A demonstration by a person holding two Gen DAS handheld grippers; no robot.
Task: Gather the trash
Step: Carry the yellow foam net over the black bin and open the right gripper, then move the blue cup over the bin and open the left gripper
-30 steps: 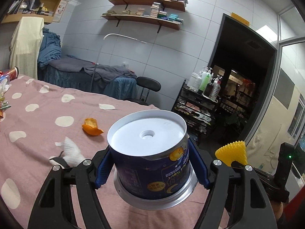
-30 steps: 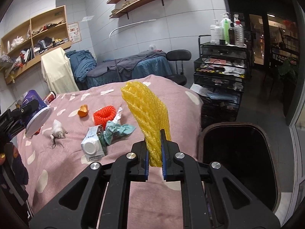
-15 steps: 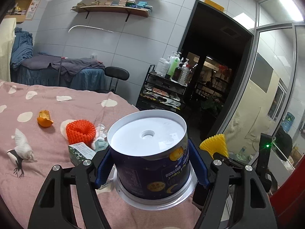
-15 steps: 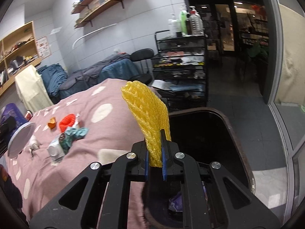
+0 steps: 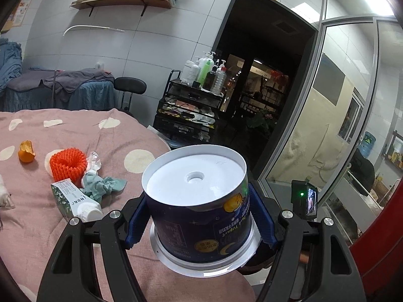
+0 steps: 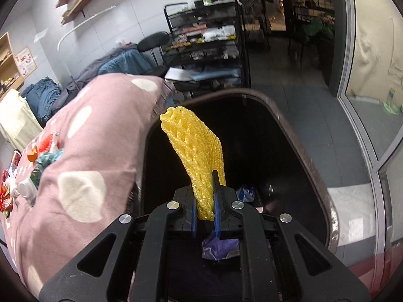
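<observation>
The bed point(image 5: 83, 136), covered in a pink spread with pale spots, is seen across the left of both views; beside its corner a dark trash bin point(image 6: 302, 156) stands open on the floor, and scraps — one purple, one blue and white — are seen at its bottom. A black wire trolley point(image 5: 186, 108) loaded with bottles is placed against the tiled wall behind. The left gripper point(image 5: 199, 214) is held above the bed's corner; its jaws are clamped on an upside-down blue paper tub point(image 5: 199, 201), white base uppermost. The right gripper point(image 6: 204, 216) is poised over the bin's mouth; its jaws are pinched tight on a yellow foam net sleeve point(image 6: 196, 146), which stands up from them above the opening. On the spread, an orange foam net point(image 5: 66, 163) is set upright; a crumpled teal tissue point(image 5: 103, 185) and a green-and-white carton point(image 5: 73, 200) lie just beside it, touching one another; a piece of orange peel point(image 5: 26, 151) lies apart, to the left.
</observation>
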